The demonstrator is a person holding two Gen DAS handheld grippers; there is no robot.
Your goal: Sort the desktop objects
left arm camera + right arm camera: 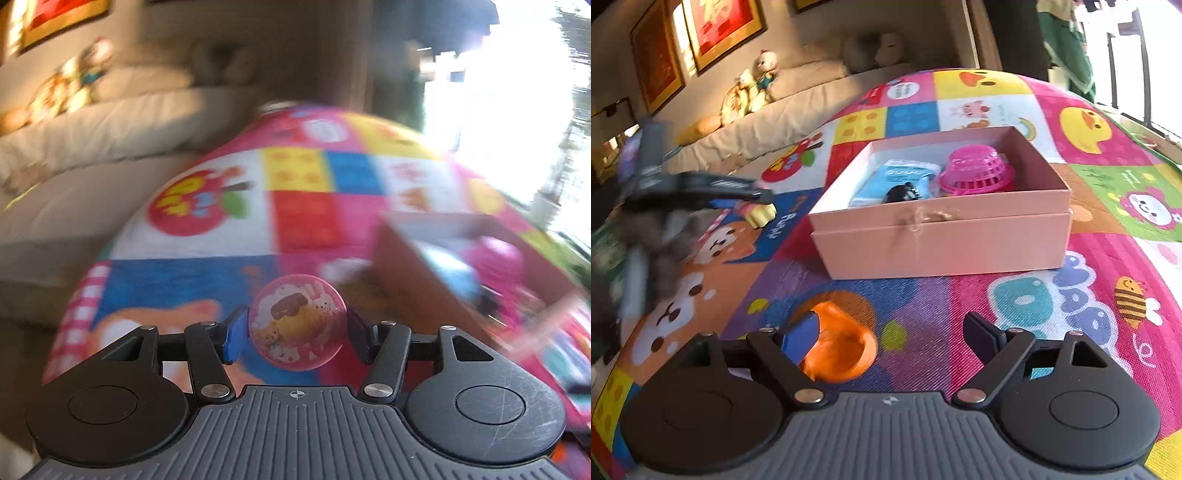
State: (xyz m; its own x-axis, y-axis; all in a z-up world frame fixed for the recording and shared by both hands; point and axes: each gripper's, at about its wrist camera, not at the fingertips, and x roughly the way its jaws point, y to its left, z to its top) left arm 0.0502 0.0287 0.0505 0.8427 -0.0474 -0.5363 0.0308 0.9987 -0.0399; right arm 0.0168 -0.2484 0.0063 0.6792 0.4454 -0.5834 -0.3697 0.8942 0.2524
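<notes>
My left gripper is shut on a round pink disc with cartoon animals and holds it above the mat; the view is blurred. The pink box lies to its right. In the right wrist view the open pink box sits ahead and holds a pink basket, a blue packet and a small black object. My right gripper is open, low over the mat, with an orange cup by its left finger. The left gripper appears blurred at the left.
A colourful cartoon play mat covers the surface. A small yellow toy lies on it left of the box. A beige sofa with soft toys stands behind. A bright window is at the right.
</notes>
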